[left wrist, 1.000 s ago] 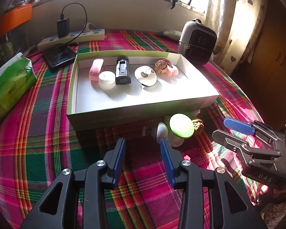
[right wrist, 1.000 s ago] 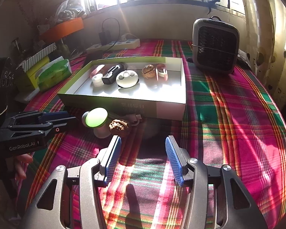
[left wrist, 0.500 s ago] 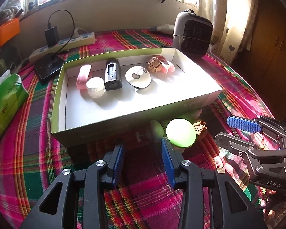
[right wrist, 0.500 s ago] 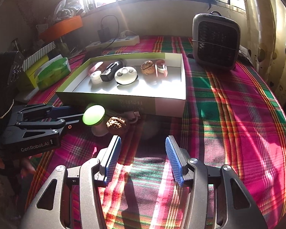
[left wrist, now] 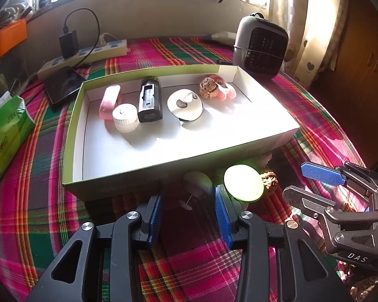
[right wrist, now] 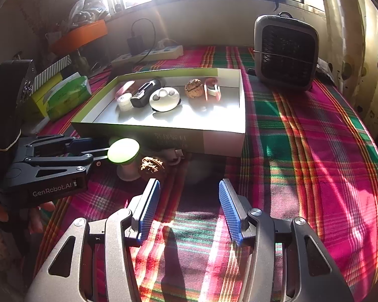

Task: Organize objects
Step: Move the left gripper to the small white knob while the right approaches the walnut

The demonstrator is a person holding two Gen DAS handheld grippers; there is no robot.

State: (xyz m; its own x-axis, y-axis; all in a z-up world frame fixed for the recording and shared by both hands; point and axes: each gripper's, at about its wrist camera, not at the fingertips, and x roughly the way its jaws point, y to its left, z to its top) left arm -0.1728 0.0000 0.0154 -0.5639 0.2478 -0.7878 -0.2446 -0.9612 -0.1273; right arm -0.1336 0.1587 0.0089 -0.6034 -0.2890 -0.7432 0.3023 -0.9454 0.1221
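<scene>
While our left gripper [left wrist: 187, 207] stands open and empty beside the round green-topped mushroom lamp [left wrist: 243, 183] at the white cardboard box's [left wrist: 128, 178] front wall, our right gripper [right wrist: 189, 203] waits half-open; closing off-centre could topple it.

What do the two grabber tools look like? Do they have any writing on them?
Both have black frames with round silver bolts and two fingers with ribbed blue pads. The left gripper reads "GenRobot.AI" in pale letters along its side. The right gripper shows "DAS" near its base. No cables are visible on either.
</scene>
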